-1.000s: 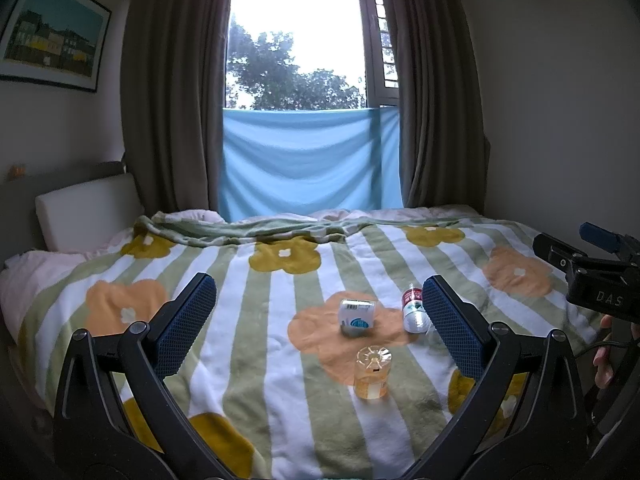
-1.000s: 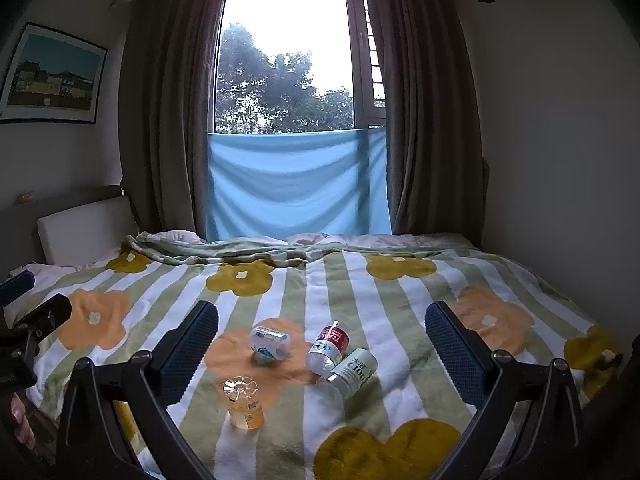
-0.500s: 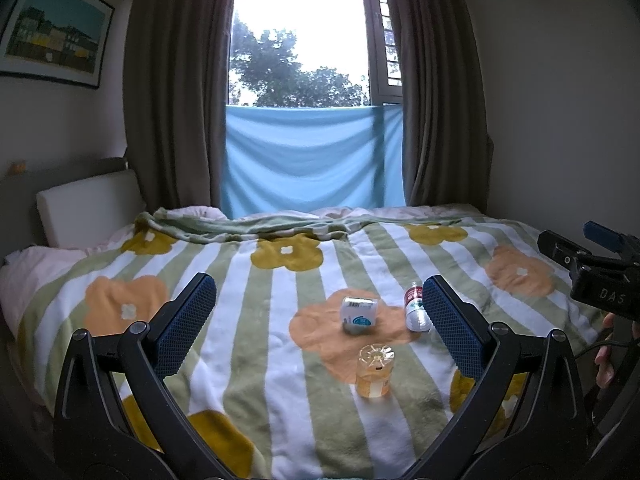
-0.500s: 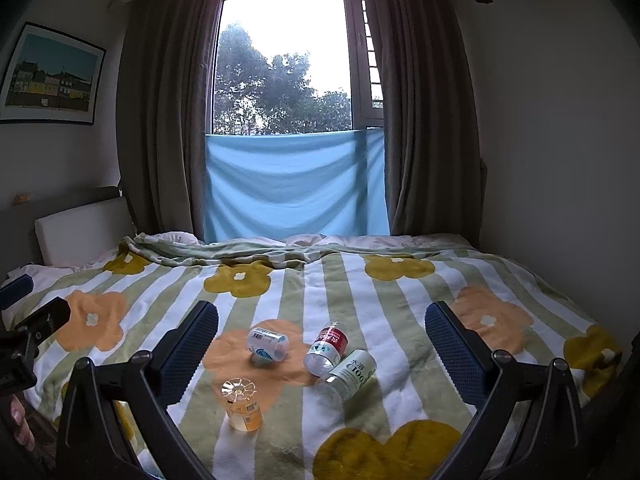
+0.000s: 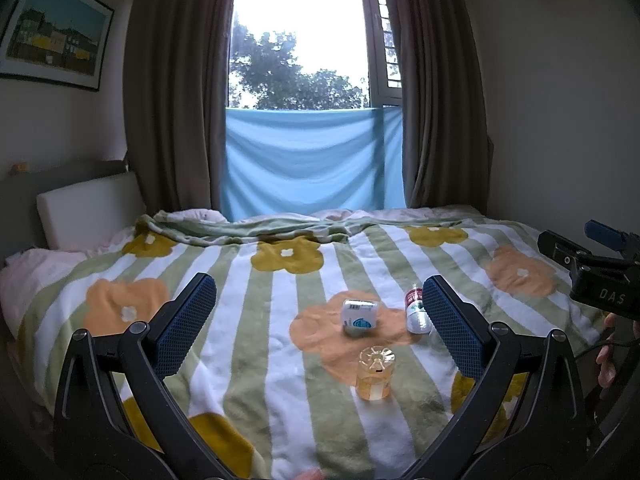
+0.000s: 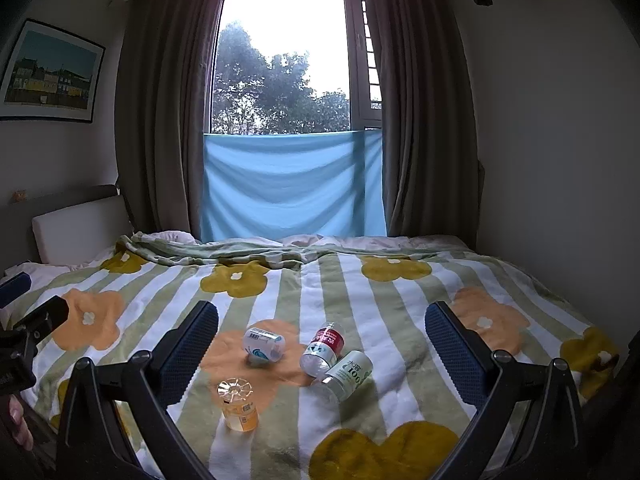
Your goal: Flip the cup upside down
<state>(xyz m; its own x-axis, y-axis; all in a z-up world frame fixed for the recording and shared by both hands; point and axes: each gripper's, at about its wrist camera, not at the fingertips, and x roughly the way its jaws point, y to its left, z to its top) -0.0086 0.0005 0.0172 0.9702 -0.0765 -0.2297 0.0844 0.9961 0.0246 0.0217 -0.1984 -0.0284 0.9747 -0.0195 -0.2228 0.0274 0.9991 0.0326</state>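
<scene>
A small clear orange cup stands on the flowered bedspread with its ribbed base up; it also shows in the right wrist view. My left gripper is open and empty, held above the near part of the bed, the cup between and below its fingers. My right gripper is open and empty, with the cup low and to its left. The right gripper's body shows at the right edge of the left wrist view.
Three small bottles lie on the bed beyond the cup: a blue-labelled one, a red-labelled one and a green-labelled one. A white pillow leans at the headboard on the left. Curtains and a window stand behind the bed.
Both views have tilted up very slightly. The cup and the bottles have not moved, and both grippers stay open.
</scene>
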